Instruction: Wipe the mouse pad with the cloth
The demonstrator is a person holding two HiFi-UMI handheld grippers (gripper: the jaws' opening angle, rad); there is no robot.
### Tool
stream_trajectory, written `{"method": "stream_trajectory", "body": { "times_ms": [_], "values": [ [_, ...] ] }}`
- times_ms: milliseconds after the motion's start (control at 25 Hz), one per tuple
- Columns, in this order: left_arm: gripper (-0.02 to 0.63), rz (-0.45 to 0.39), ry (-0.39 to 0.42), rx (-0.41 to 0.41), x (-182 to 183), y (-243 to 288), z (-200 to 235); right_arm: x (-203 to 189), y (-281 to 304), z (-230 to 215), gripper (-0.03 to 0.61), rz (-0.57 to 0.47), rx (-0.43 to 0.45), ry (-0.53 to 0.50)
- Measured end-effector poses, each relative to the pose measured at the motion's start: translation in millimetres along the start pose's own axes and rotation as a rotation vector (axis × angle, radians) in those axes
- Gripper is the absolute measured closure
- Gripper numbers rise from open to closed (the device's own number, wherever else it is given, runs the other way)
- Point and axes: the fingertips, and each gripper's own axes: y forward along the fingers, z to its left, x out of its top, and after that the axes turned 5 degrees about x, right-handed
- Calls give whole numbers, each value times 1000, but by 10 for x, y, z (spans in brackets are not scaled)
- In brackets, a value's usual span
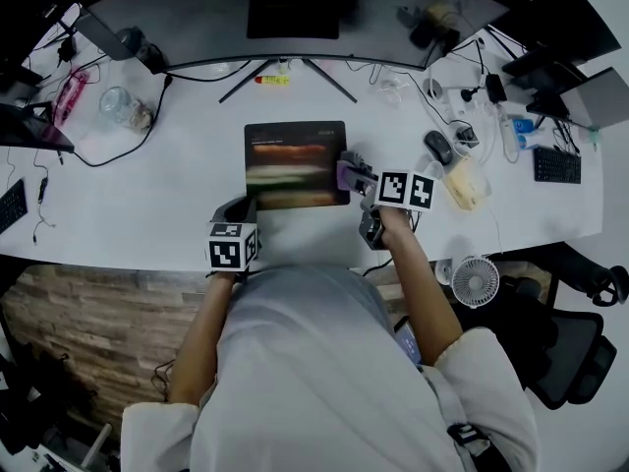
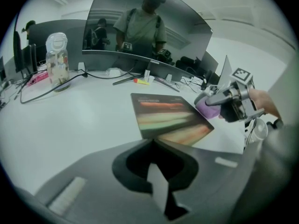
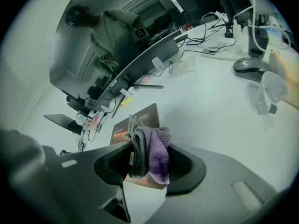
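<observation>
The dark mouse pad with blurred coloured stripes lies flat on the white desk, in front of the monitor stand. My right gripper is at the pad's right edge, shut on a bunched purple and grey cloth. In the right gripper view the cloth fills the space between the jaws of my right gripper, above the pad. My left gripper is at the pad's front left corner. In the left gripper view the tips of my left gripper meet on the front edge of the pad.
A curved monitor on splayed legs stands behind the pad, with a yellow marker beneath it. A glass jar and cables lie at the left. At the right are a mouse, a keyboard and a small fan.
</observation>
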Motion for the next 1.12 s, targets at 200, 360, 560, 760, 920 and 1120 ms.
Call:
{"method": "stream_trajectory", "body": {
  "times_ms": [200, 360, 560, 760, 920, 1120],
  "values": [
    [614, -3, 1, 1, 4, 1, -11, -120, 147, 310, 380, 25, 92, -30],
    [614, -3, 3, 3, 2, -4, -9, -228, 282, 565, 382, 50, 145, -96],
    [614, -7, 7, 7, 7, -1, -12, -394, 454, 850, 382, 82, 202, -156],
    [614, -8, 10, 9, -1, 4, -19, -579, 647, 1147, 382, 110, 263, -155],
    [614, -7, 10, 9, 1, -1, -15, -701, 814, 1316, 383, 138, 264, -176],
    [614, -7, 9, 7, 2, 3, -6, -810, 953, 1420, 390, 146, 244, -174]
  ]
}}
